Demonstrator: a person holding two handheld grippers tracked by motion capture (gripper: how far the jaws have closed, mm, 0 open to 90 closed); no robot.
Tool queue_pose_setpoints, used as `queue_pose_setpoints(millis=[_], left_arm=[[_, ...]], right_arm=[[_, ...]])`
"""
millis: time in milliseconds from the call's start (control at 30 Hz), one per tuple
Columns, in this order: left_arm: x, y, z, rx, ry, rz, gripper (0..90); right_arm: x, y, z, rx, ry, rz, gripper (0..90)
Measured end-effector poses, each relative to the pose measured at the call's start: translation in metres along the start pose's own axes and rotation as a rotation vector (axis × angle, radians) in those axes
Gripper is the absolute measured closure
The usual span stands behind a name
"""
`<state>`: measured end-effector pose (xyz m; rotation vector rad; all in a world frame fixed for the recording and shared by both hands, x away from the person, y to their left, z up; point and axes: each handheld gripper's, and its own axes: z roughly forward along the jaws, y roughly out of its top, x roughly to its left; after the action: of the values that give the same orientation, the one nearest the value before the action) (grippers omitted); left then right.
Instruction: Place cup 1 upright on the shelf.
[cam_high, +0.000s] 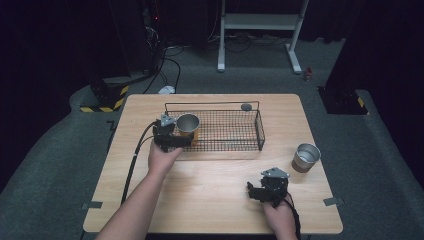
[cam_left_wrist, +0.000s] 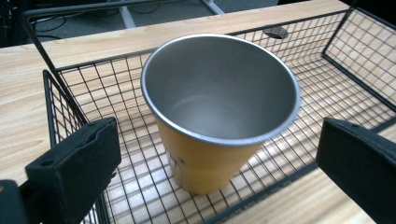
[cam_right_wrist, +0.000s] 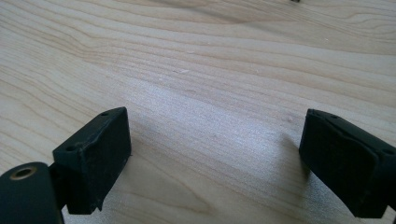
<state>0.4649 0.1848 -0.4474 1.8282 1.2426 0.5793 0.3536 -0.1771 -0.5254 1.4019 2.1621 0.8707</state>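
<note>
Your right gripper (cam_high: 264, 190) rests near you on the bare wooden table (cam_high: 210, 200) with its jaws spread wide and nothing between them. Farther out, your left gripper (cam_left_wrist: 210, 172) also stands open, jaws apart on either side of a yellow cup (cam_left_wrist: 215, 116) standing upright in the left end of the wire basket (cam_high: 260, 131). If you close off-centre, one jaw may push the cup over or snag the mesh wall; a second, silver cup (cam_high: 305, 157) stands outside the basket at right.

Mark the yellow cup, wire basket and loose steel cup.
yellow cup (cam_left_wrist: 205, 158), left gripper view, outer yellow wall
wire basket (cam_high: 260, 127), high view, right end wall
steel cup (cam_high: 305, 159), high view, outer side
</note>
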Motion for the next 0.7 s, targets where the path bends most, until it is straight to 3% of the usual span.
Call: queue_pose_setpoints(millis=[700], left_arm=[[0.007, -0.034, -0.046, -0.007, -0.062, -0.007, 1.4]], right_arm=[[0.0, 0.0, 0.0, 0.0, 0.0, 0.0, 9.1]])
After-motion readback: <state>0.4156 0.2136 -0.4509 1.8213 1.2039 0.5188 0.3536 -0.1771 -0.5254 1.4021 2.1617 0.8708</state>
